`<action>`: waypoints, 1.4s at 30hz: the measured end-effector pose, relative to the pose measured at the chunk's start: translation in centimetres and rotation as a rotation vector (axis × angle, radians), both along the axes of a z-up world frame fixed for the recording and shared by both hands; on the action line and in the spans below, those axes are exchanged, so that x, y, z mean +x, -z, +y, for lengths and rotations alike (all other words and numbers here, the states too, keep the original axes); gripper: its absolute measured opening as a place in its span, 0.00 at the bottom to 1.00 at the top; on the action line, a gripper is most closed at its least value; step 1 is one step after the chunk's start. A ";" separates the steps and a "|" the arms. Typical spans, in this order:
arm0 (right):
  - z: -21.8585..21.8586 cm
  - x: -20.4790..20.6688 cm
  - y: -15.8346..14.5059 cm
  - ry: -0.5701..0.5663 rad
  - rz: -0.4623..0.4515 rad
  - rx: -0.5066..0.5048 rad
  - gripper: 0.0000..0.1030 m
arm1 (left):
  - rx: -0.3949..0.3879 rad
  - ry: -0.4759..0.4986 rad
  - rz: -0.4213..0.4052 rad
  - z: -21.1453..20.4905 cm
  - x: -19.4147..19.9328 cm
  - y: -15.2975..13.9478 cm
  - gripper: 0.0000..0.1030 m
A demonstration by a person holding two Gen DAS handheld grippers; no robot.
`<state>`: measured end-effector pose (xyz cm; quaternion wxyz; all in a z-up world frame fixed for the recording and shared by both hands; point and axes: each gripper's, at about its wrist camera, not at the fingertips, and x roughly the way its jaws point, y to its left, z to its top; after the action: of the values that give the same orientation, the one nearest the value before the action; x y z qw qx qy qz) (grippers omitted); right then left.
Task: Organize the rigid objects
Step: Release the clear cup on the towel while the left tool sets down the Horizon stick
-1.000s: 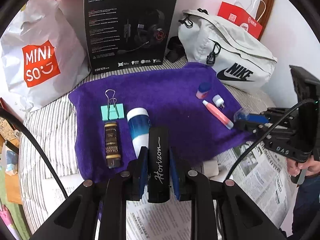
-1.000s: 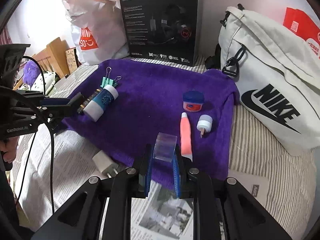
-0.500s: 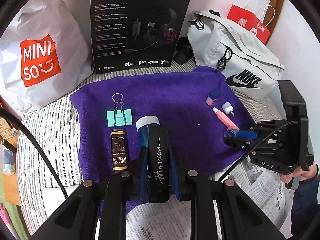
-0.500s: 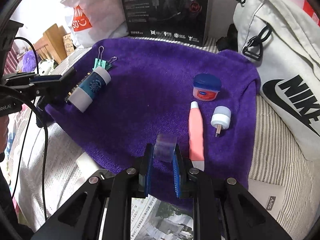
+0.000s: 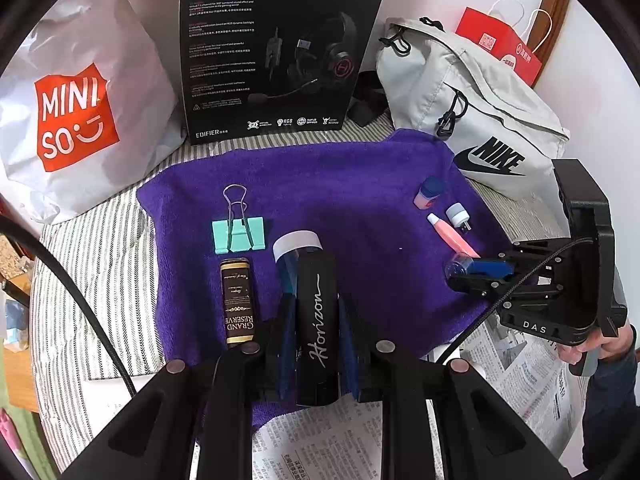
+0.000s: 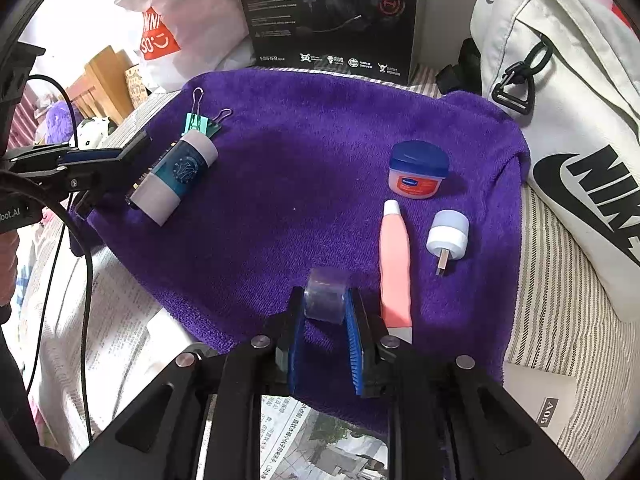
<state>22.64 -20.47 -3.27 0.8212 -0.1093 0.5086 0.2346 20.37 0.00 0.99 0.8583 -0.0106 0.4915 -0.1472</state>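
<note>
Two tongs are loaded: the left tongs [image 5: 316, 320] clamp the black Horizon box [image 5: 318, 320], long axis toward twelve o'clock, beside the blue bottle [image 5: 294, 256]; right tongs [image 6: 326, 312], jaws just easing apart, bracket the clear cap [image 6: 325, 295] on the purple towel [image 6: 320, 140], pink tube [image 6: 395, 264] at three o'clock.

White wall [image 5: 592, 92] behind; striped bedding [image 5: 100, 280] under purple towel [image 5: 340, 184]. Along wall: white Miniso bag [image 5: 76, 120], black headset box [image 5: 280, 52], grey Nike bag [image 5: 480, 120], red paper bag [image 5: 500, 48]. Newspaper [image 5: 528, 380] in foreground. Wooden furniture [image 6: 100, 80] at far left. Even daylight.
</note>
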 end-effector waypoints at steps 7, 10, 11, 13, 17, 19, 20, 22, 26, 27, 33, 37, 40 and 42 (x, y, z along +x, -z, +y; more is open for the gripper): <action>-0.4 0.0 -0.1 0.009 0.003 -0.022 0.30 | 0.001 0.006 0.001 -0.2 0.0 -0.1 0.20; -0.7 -0.3 -0.4 0.013 -0.003 -0.014 0.31 | -0.005 0.001 0.003 -0.2 0.1 -0.1 0.20; -0.9 -0.4 -0.5 0.015 -0.003 -0.009 0.31 | -0.010 0.003 0.005 -0.2 0.2 0.0 0.20; -1.2 -0.5 -0.7 0.020 -0.004 0.000 0.33 | -0.013 0.003 0.009 -0.3 0.3 0.1 0.20; -1.6 -0.9 -1.1 0.027 -0.015 0.005 0.34 | -0.015 -0.001 0.021 -0.4 0.8 0.4 0.20; -1.8 -1.1 -1.3 0.030 -0.020 0.008 0.34 | -0.014 0.000 0.024 -0.5 1.0 0.4 0.20; -1.9 -1.2 -1.4 0.031 -0.023 0.009 0.34 | -0.013 0.005 0.025 -0.7 1.2 0.4 0.20; -2.2 -1.2 -1.6 0.039 -0.028 0.014 0.34 | -0.010 0.014 0.027 -1.1 1.5 0.3 0.20; -2.8 -1.3 -1.9 0.055 -0.037 0.027 0.34 | -0.006 0.035 0.035 -2.3 2.4 0.3 0.20; -3.0 -1.4 -2.0 0.060 -0.041 0.025 0.34 | -0.004 0.040 0.038 -2.6 2.7 0.4 0.20; -4.3 -1.8 -2.3 0.092 -0.049 0.034 0.34 | -0.006 0.056 0.067 -4.7 4.5 1.4 0.20; -4.9 -2.0 -2.1 0.111 -0.047 0.039 0.34 | 0.009 0.050 0.093 -5.5 5.6 2.7 0.20; -5.1 -2.3 -2.0 0.119 -0.049 0.036 0.34 | 0.032 0.049 0.102 -6.0 6.2 3.6 0.20; -5.3 -2.5 -2.0 0.124 -0.049 0.045 0.34 | 0.052 0.047 0.108 -6.2 6.6 4.1 0.20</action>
<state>20.19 -25.74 -1.31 0.8486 -0.0647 0.4887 0.1920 26.93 -6.23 -3.11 0.8266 0.0154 0.5411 -0.1539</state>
